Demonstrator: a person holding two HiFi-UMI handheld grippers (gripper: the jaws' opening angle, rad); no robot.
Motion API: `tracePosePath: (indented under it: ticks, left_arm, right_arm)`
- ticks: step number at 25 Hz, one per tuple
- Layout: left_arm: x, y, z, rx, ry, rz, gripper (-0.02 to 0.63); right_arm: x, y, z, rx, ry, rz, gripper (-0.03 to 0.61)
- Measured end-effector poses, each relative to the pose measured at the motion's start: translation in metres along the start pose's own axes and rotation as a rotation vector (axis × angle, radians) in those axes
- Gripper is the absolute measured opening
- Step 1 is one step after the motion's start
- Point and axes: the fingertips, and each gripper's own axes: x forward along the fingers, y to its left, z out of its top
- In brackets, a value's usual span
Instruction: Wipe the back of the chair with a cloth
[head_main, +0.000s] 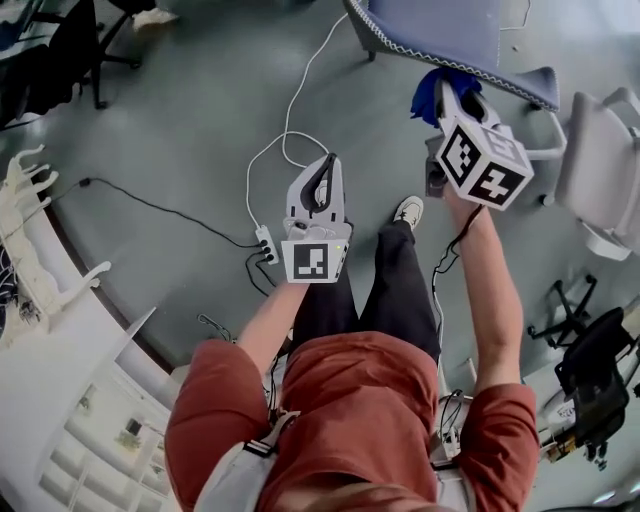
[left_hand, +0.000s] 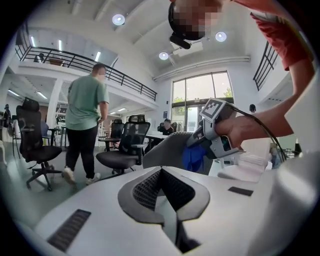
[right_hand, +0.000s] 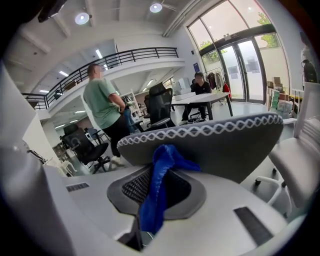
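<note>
The blue cloth (head_main: 428, 103) was clamped by the right gripper (head_main: 455, 100) at the chair back (head_main: 440, 25), upper right. The left gripper (head_main: 325, 170) was held closed, empty.

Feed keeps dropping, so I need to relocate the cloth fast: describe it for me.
Find the grey chair back with the white zigzag-stitched rim at the top of the head view. Beside that rim, the right gripper has its jaws shut on a bunched cloth. It alone is vivid blue among grey and white.
</note>
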Motion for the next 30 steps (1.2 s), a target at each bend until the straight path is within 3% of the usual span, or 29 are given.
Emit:
tracePosePath:
  ticks: [9,17,21,24,30]
  left_arm:
    - [-0.020,0.051,0.006,-0.024,-0.001,0.002,0.014]
    - [-0.026,0.054,0.011,-0.041,0.025,-0.021,0.014]
    - [-0.025,0.046,0.033,-0.091,0.019,-0.020,0.014]
    - [-0.026,0.036,0.062,-0.095,-0.031,-0.008,0.014]
    - [-0.014,0.018,0.129,-0.068,-0.044,-0.041,0.014]
  right_arm:
    - [0.036,0.075,-0.008,-0.016,0.052,0.043,0.061]
    - [0.041,0.079,-0.013,-0.025,0.066,0.053,0.061]
    - [0.026,0.072,-0.020,-0.035,0.083,0.096,0.061]
    - [0.001,0.064,-0.015,-0.031,0.079,0.100,0.061]
    - [-0.064,0.050,0.038,-0.012,-0.054,0.068,0.061]
